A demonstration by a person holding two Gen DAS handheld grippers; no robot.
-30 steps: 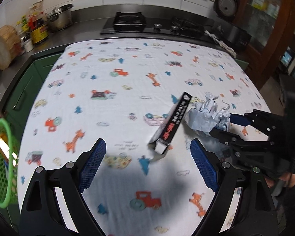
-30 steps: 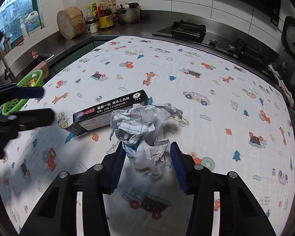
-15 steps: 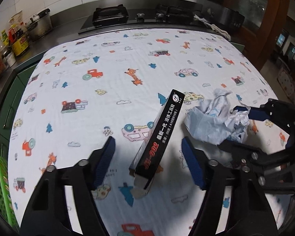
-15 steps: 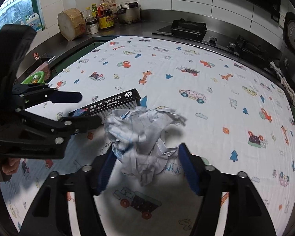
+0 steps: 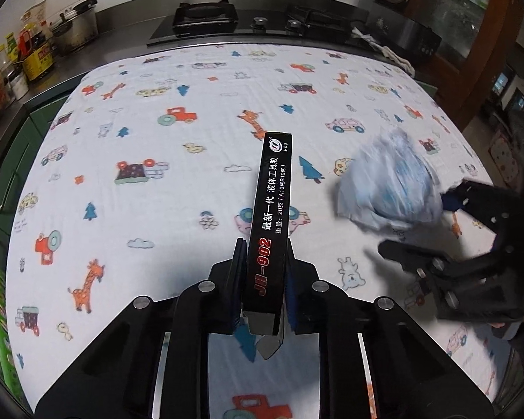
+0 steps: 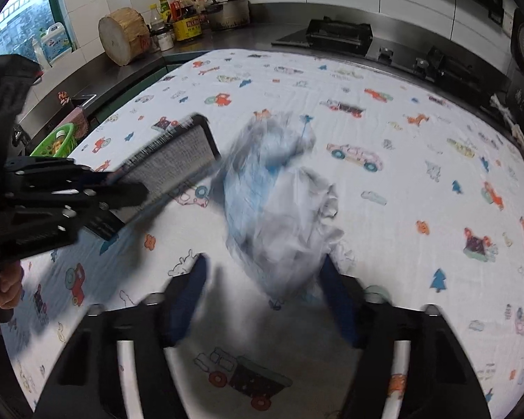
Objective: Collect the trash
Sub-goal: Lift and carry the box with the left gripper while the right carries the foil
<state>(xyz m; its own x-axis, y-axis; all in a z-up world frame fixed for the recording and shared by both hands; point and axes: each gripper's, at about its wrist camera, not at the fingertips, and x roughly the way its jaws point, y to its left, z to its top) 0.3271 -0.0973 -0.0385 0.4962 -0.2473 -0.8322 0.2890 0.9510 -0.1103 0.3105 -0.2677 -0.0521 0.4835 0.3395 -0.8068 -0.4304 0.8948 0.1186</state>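
Left gripper (image 5: 262, 279): pads clamped on the near end of the black box (image 5: 270, 216), labelled JH-902. The box sticks out forward along the fingers and appears lifted off the patterned cloth (image 5: 139, 139), though the wrist view does not let me confirm the clearance.

Right gripper (image 6: 265, 300): fingers spread wide, one on each side of the crumpled paper wad (image 6: 279, 209). The wad sits between them but the right wrist view is motion-blurred, so I cannot say whether either pad touches it. I judge it not yet gripped. In the left wrist view the same wad (image 5: 391, 188) lies to the right of the box, with the right gripper (image 5: 429, 223) just behind it.

Green basket (image 6: 57, 141) is visible at the far left edge of the table, near the sink side, with something already inside it; I take it for the trash receptacle.

Progress, my estimate: about midway. One item secured, one bracketed but not closed on. Left to do: close on the wad, carry both to the basket, release. No other loose trash is visible on the cloth.
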